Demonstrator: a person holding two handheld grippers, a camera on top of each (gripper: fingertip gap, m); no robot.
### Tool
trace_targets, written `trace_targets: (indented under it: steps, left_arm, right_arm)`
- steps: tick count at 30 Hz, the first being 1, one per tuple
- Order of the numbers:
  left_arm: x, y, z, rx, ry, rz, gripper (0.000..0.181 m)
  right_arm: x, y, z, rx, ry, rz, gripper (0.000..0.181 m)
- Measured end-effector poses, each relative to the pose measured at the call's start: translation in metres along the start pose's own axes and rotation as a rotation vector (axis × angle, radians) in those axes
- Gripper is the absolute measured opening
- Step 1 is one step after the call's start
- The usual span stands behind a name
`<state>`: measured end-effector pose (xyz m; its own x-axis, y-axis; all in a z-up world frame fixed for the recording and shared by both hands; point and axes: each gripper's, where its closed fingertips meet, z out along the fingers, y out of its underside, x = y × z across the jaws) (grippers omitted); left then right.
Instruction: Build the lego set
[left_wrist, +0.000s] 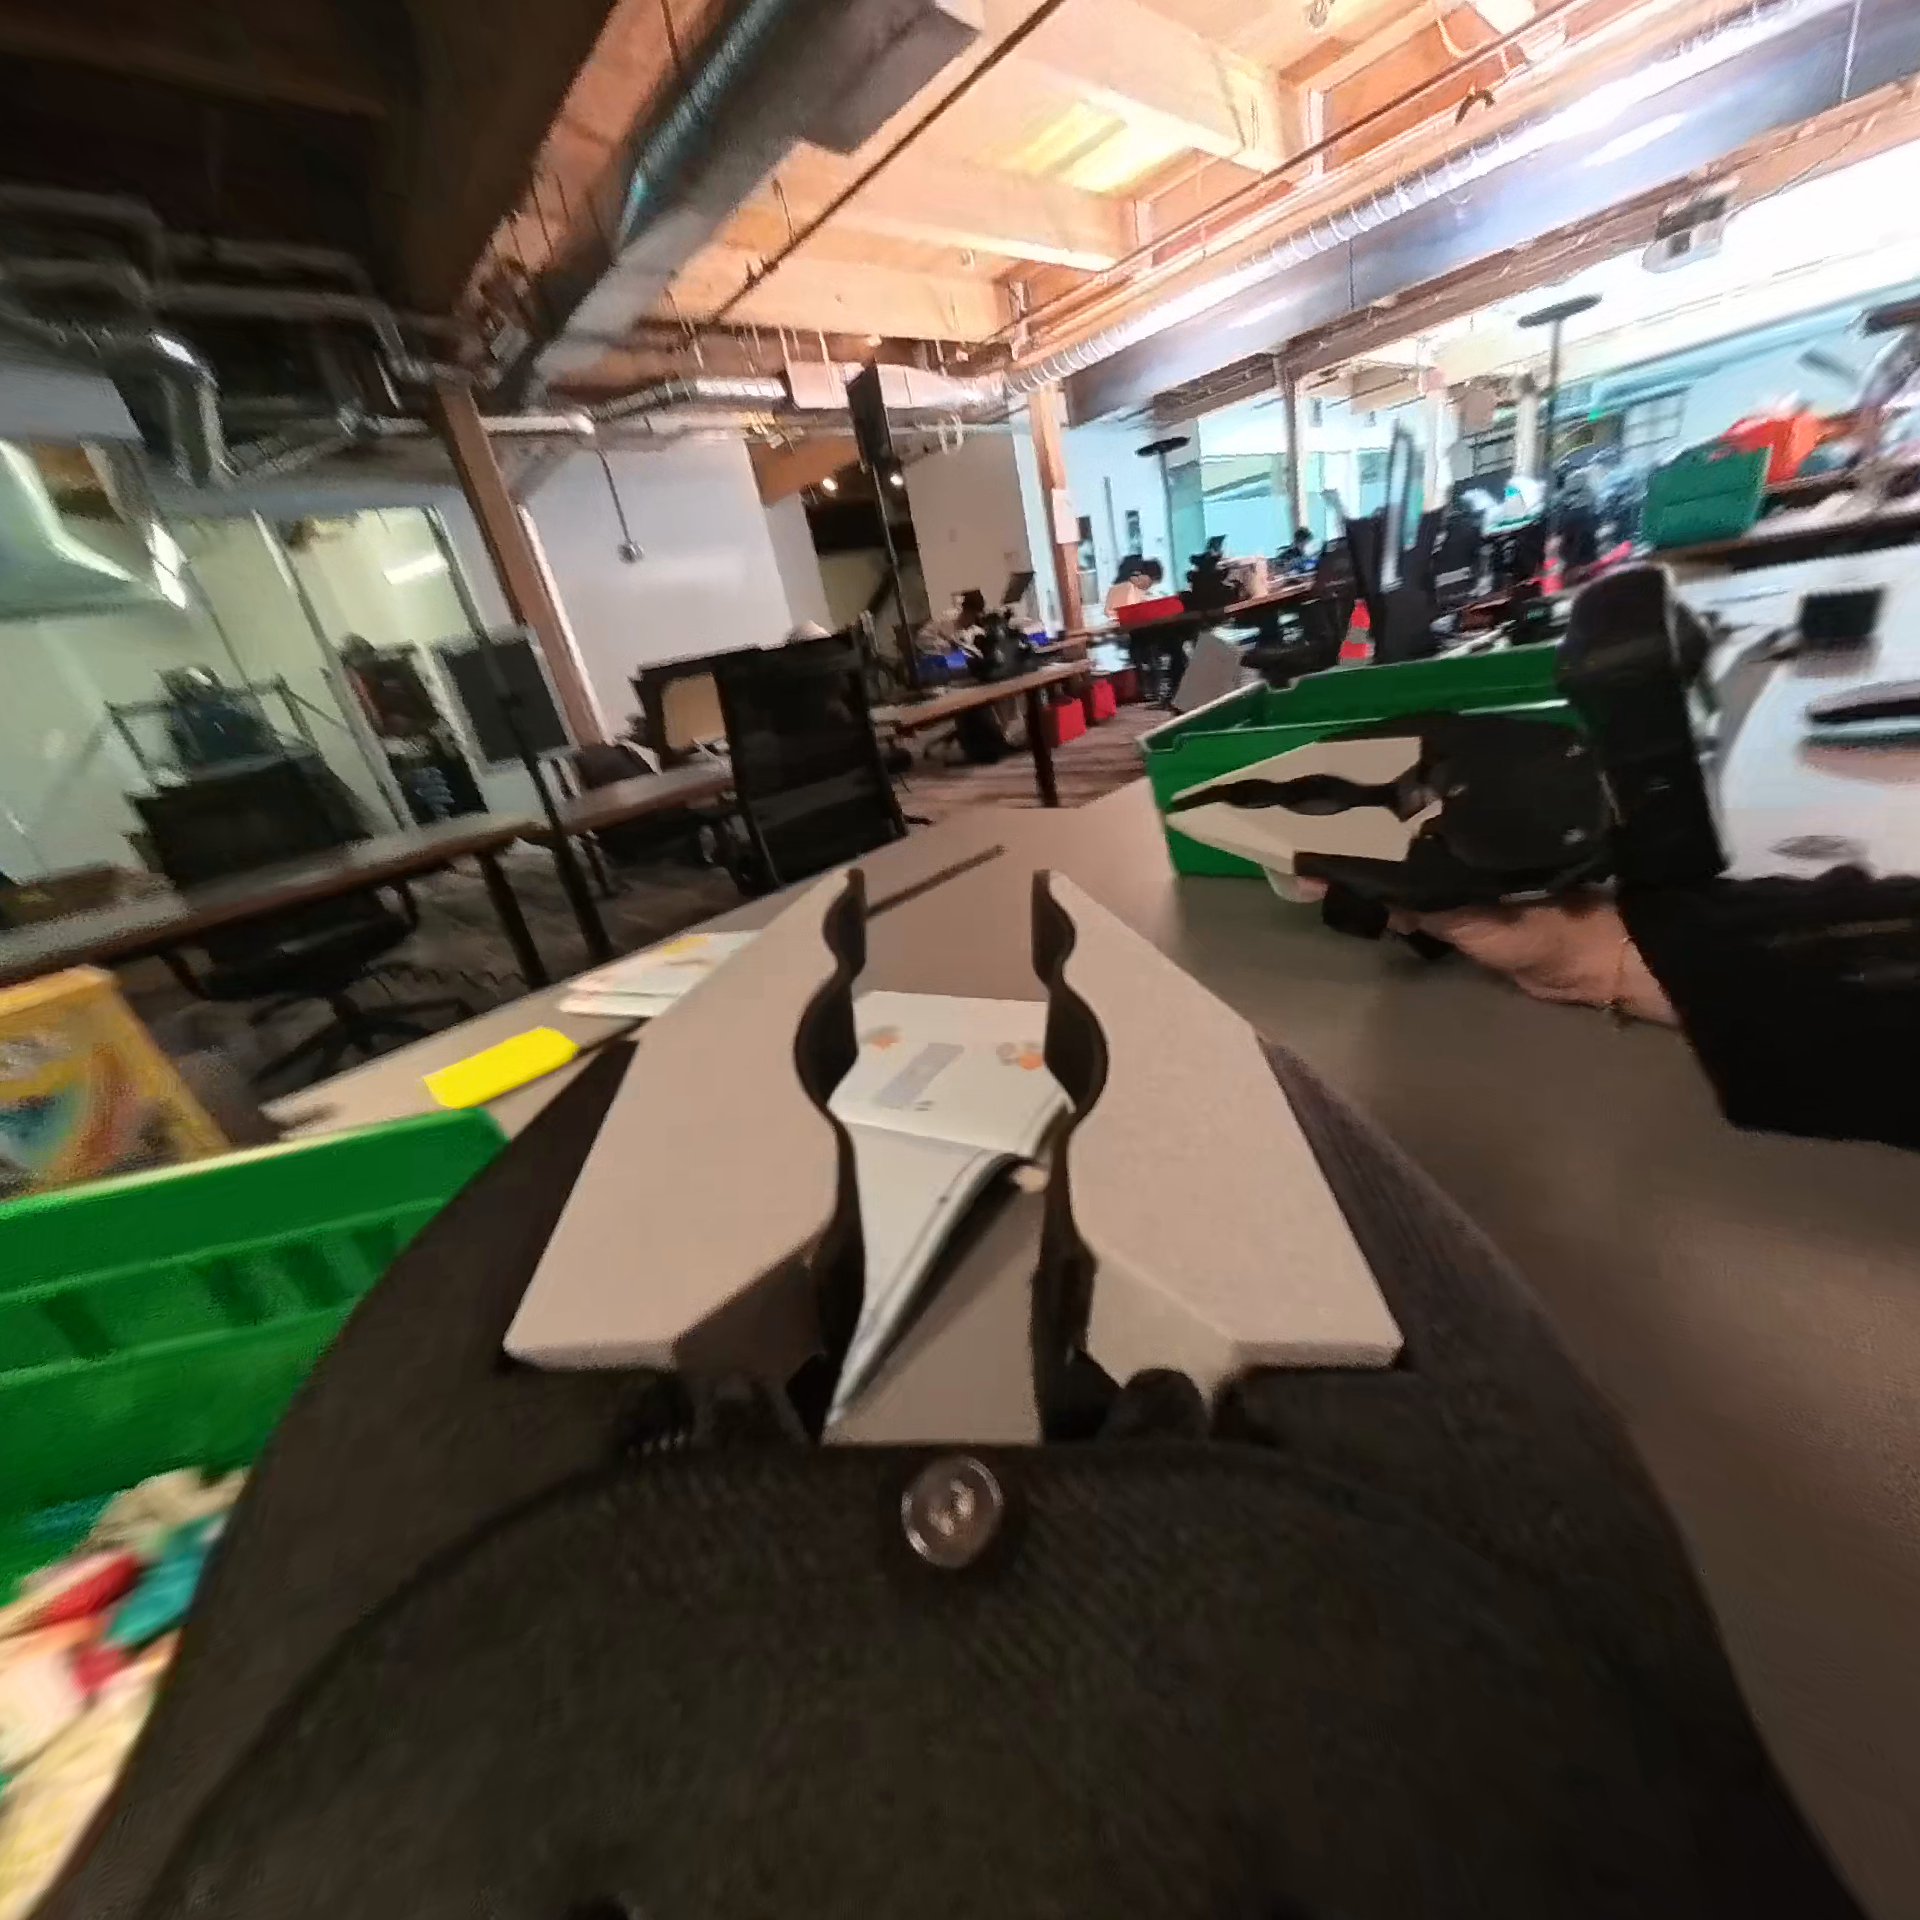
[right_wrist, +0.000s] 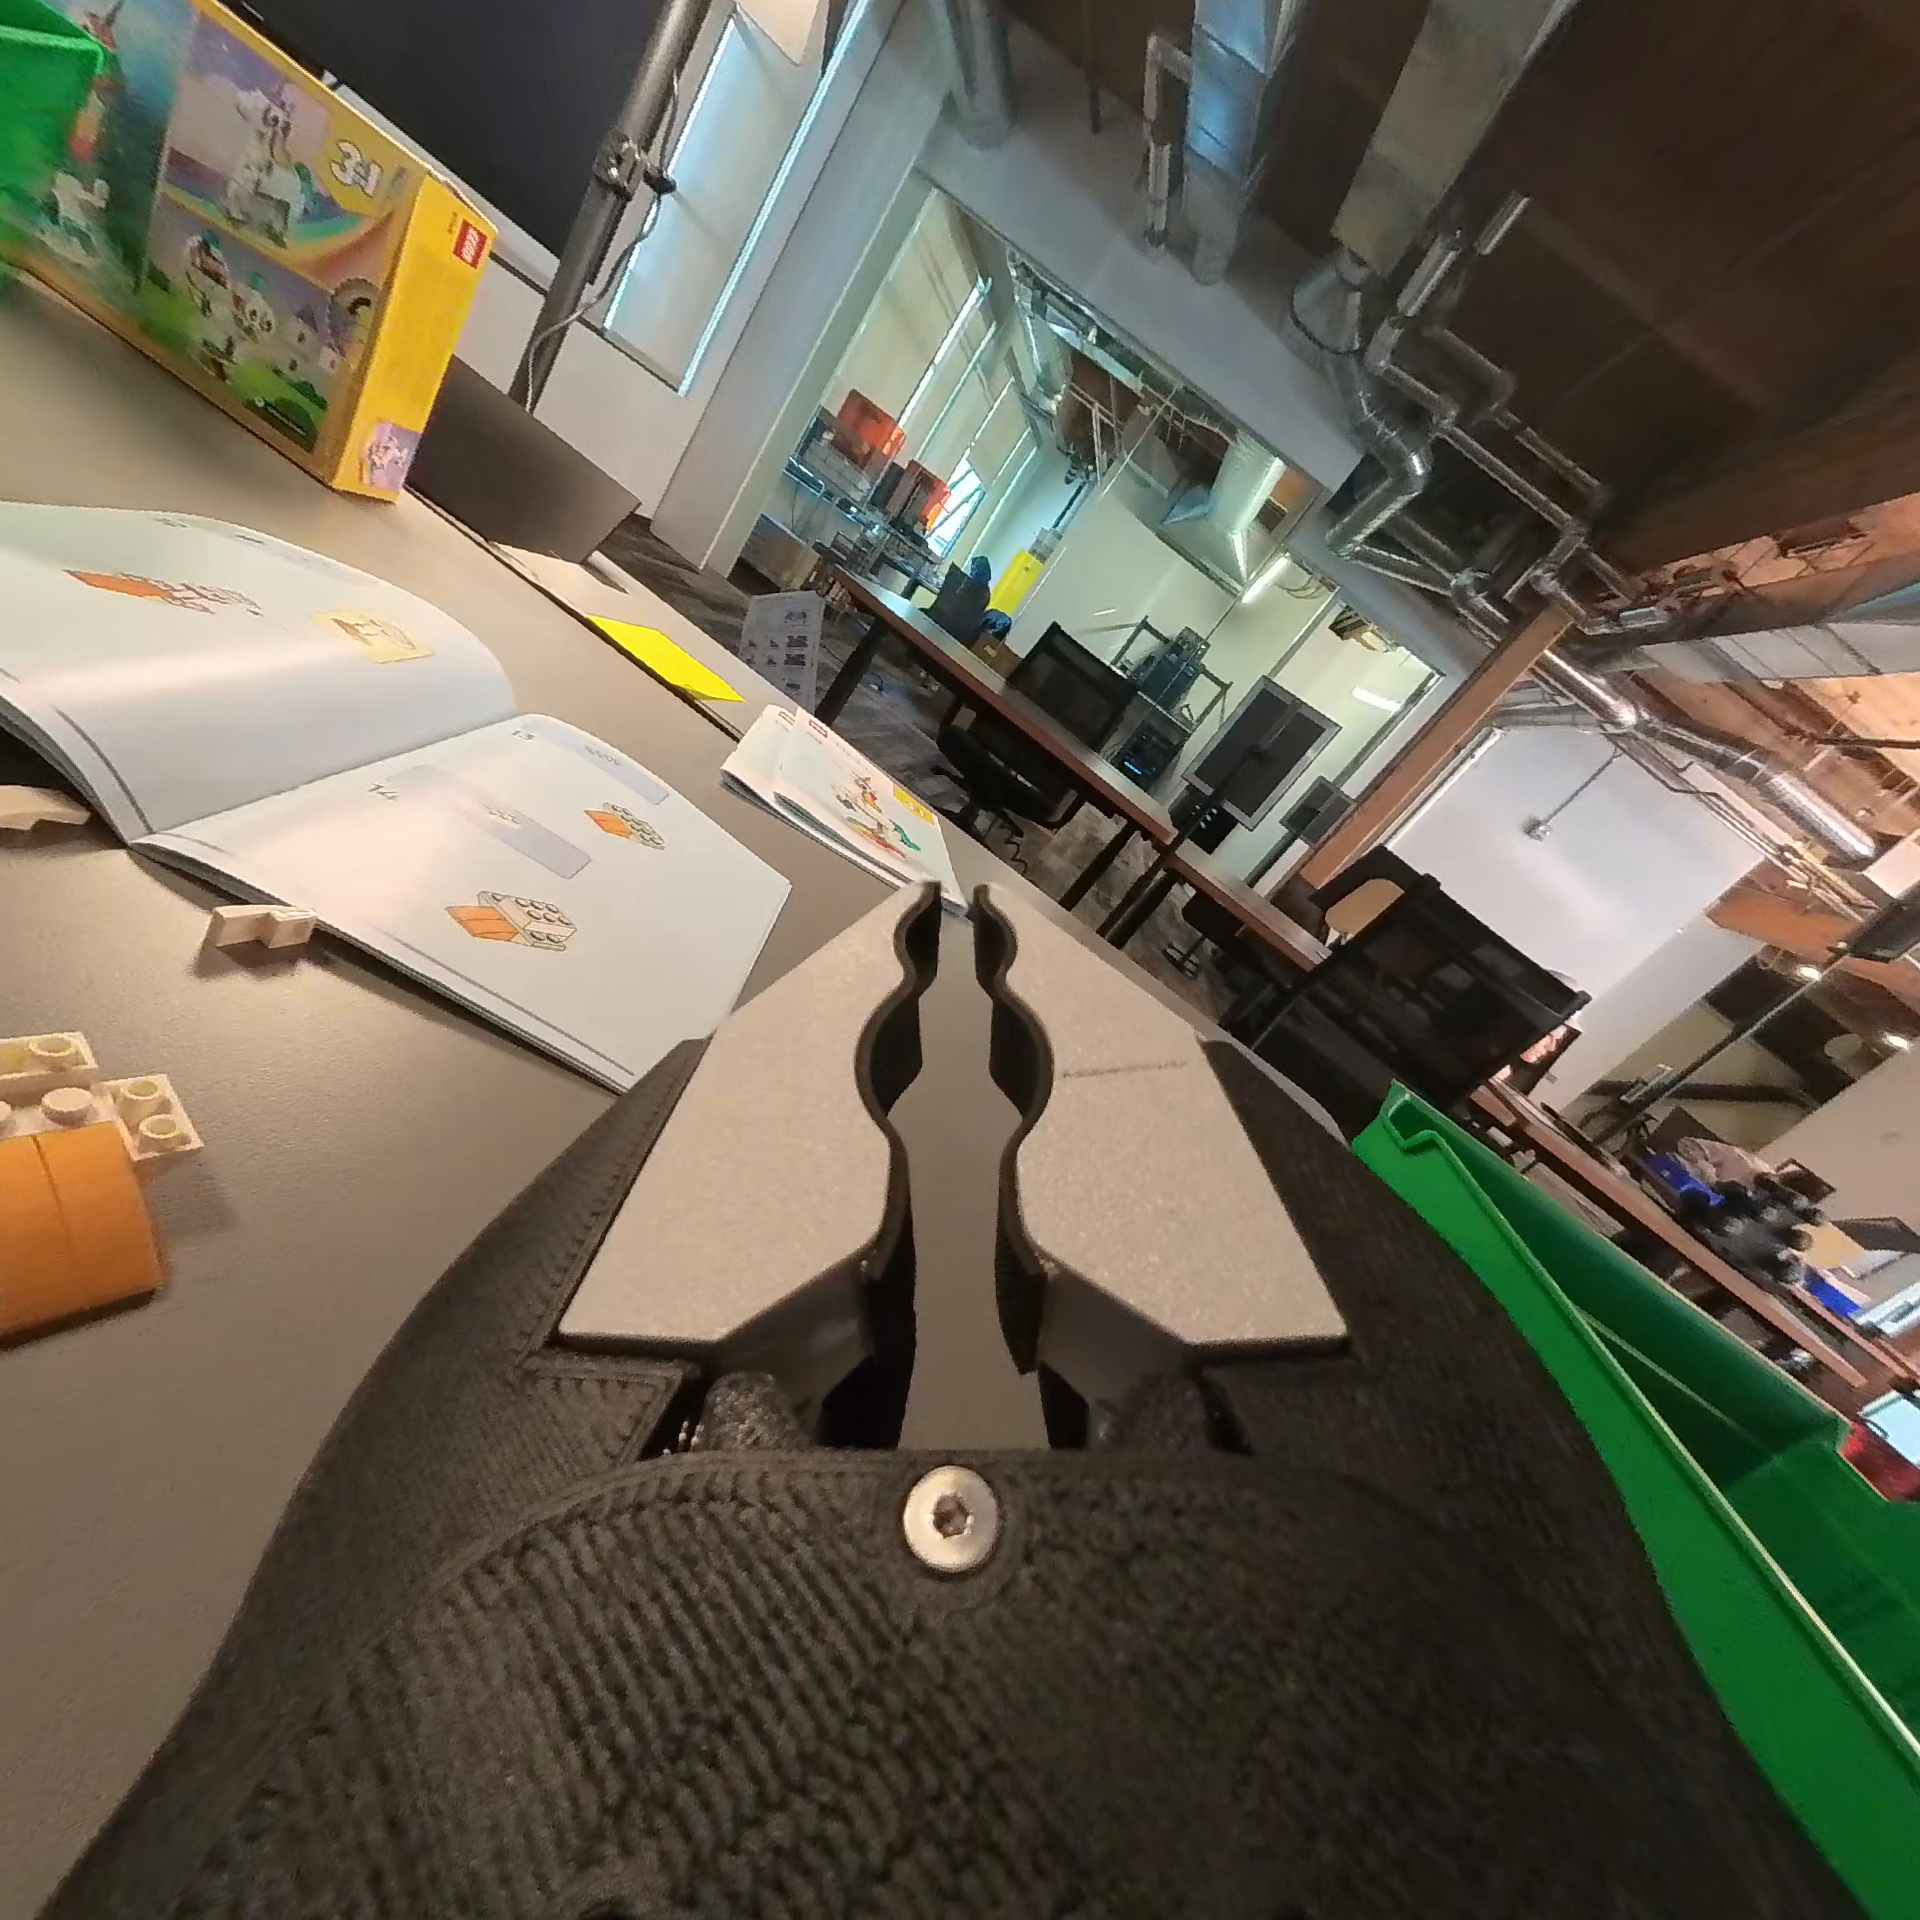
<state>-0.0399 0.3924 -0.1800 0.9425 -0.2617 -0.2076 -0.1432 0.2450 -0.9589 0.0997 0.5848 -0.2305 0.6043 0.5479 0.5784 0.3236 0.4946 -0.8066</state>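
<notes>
My left gripper (left_wrist: 945, 894) is open and empty, held above the grey table (left_wrist: 1455, 1195) and pointing over the open instruction booklet (left_wrist: 935, 1070). My right gripper (right_wrist: 957, 906) has its jaws almost together and holds nothing; it also shows in the left wrist view (left_wrist: 1184, 800), lying sideways with a hand (left_wrist: 1538, 956) under it. A small orange and cream brick assembly (right_wrist: 73, 1195) sits on the table left of the right gripper. A loose cream brick (right_wrist: 260, 925) lies by the booklet (right_wrist: 416, 810), another (right_wrist: 31, 805) at its left edge.
A green bin (left_wrist: 208, 1247) with several loose bricks (left_wrist: 83, 1662) is at my left. Another green bin (right_wrist: 1662, 1455) stands to the right of the right gripper. The yellow set box (right_wrist: 270, 270), a second booklet (right_wrist: 842, 810) and a yellow note (right_wrist: 665, 655) lie farther back. Some 25 cm of space lies between my two pairs of fingers. The loose cream brick (right_wrist: 260, 925) lies some 15 cm from my right tips, 20 cm from my left tips.
</notes>
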Motion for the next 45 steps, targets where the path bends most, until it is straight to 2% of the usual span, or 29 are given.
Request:
trace_targets:
  steps: [4,7,10,15,19,23,26,32,36,45]
  left_arm:
    - [-0.027,-0.013,-0.033,-0.054,-0.148,0.359,0.026]
    - [-0.048,-0.025,-0.049,-0.131,-0.144,0.453,0.023]
    - [-0.092,-0.025,-0.064,-0.269,-0.180,0.528,0.023]
    - [-0.163,-0.016,-0.082,-0.465,-0.257,0.397,0.026]
    - [-0.189,0.008,-0.079,-0.611,-0.218,0.246,0.033]
    - [-0.202,0.037,-0.072,-0.747,-0.167,0.201,0.038]
    - [-0.206,0.049,-0.065,-0.774,-0.135,0.170,0.036]
    - [-0.193,0.075,-0.060,-0.870,0.019,-0.051,0.032]
    - [-0.182,0.093,-0.065,-1.002,0.169,-0.128,0.032]
    - [-0.179,0.133,-0.097,-1.353,0.577,0.165,0.024]
  right_arm:
    - [-0.001,0.001,0.000,-0.003,-0.004,0.001,0.004]
    - [0.000,0.000,0.000,0.001,0.000,0.003,0.004]
    - [0.000,0.000,0.000,0.003,0.001,0.005,0.004]
    - [0.001,0.001,0.000,-0.001,0.007,0.007,0.004]
    - [0.007,0.003,-0.001,-0.008,0.033,0.014,0.004]
    - [0.014,0.007,-0.002,-0.029,0.072,0.013,0.004]
    - [0.012,0.008,-0.002,-0.036,0.067,-0.002,0.004]
    - [0.009,0.008,0.000,-0.041,0.053,-0.018,0.004]
    - [0.007,0.009,0.001,-0.048,0.043,-0.032,0.004]
    - [0.002,0.010,0.003,-0.063,0.025,-0.064,0.004]
